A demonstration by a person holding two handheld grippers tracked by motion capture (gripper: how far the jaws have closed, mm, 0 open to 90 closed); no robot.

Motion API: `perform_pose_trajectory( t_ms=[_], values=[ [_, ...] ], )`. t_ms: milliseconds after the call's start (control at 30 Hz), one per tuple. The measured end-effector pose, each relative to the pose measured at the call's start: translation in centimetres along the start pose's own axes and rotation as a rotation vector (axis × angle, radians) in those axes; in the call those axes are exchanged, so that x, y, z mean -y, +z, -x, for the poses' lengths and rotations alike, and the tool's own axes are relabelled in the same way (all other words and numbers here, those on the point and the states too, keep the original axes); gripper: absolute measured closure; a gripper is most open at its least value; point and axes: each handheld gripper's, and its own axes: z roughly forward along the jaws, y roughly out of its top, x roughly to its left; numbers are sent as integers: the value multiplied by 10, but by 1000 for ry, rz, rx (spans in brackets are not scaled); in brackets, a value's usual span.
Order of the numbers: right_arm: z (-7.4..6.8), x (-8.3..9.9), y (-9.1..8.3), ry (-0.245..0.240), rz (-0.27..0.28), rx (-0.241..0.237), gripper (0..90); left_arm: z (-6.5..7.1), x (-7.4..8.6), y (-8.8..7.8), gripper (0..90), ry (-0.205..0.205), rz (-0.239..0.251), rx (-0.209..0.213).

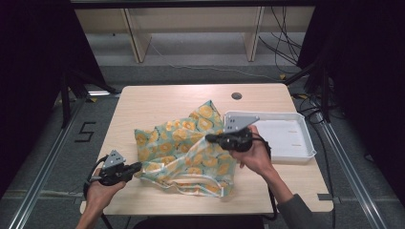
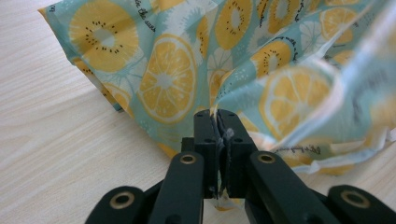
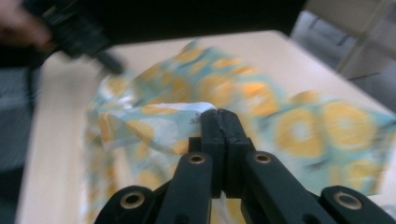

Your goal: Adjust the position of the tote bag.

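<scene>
1. The fruit-print cloth (image 1: 188, 150) lies crumpled at the middle of the wooden table (image 1: 143, 102), spreading from the centre toward 6 o'clock in the high view; its upper corner peaks toward 12 o'clock, just beside the white tray (image 1: 305, 143).
2. The left gripper (image 1: 136, 167) sits at 8 o'clock of the table, pointing toward 3 o'clock; in the left gripper view its jaws are pressed together with an edge of the cloth (image 2: 187, 60) pinched between them.
3. The right gripper (image 1: 210, 138) hovers over the cloth's centre, pointing toward 9 o'clock; in the right gripper view its jaws are clamped tight on a pale fold of cloth (image 3: 182, 112), lifted off the table; that view is blurred.
4. The tray sits at 3 o'clock of the cloth, near the table's right edge.
</scene>
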Motion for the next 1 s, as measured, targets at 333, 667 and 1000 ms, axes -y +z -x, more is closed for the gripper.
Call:
perform_pose_trajectory(
  t_ms=[333,667,1000],
  values=[
    [61,7,54,159,-122,149,900,9,-2,2,677,28,-47,6],
    [66,8,58,176,-131,150,900,54,-36,1,328,273,-35,-60],
    [71,5,59,178,-134,161,900,47,-44,52,337,253,-152,-120]
  ],
)
